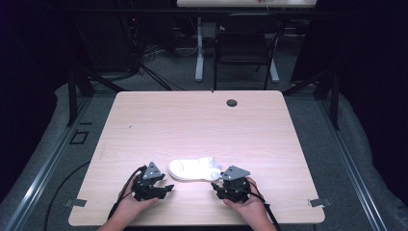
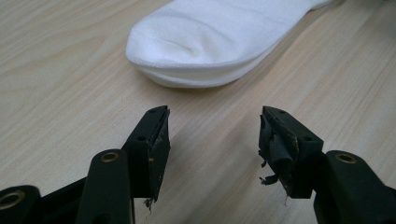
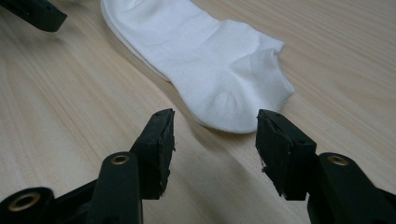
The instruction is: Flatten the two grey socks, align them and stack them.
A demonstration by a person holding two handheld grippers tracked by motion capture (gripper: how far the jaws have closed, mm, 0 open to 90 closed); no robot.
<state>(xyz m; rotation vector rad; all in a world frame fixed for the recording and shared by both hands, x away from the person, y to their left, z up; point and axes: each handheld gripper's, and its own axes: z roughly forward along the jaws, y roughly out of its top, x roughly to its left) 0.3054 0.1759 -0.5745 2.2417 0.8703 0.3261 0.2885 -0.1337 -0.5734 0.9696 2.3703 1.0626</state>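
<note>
A white ankle sock (image 1: 194, 169) lies flat on the light wooden table (image 1: 192, 125), near the front edge. My left gripper (image 1: 166, 186) rests just left of its toe end, open, with nothing between its jaws. In the left gripper view the sock's rounded toe (image 2: 205, 42) lies a short way beyond the left gripper (image 2: 214, 125). My right gripper (image 1: 215, 186) sits at the sock's heel and cuff end, also open and empty. In the right gripper view the sock's heel (image 3: 224, 74) lies just ahead of the right gripper (image 3: 215, 126).
A small dark round grommet (image 1: 232, 102) sits near the table's far edge. A black chair (image 1: 243, 45) and a white desk leg (image 1: 199, 48) stand beyond the table. The tip of the left gripper (image 3: 32, 13) shows at the top left of the right gripper view.
</note>
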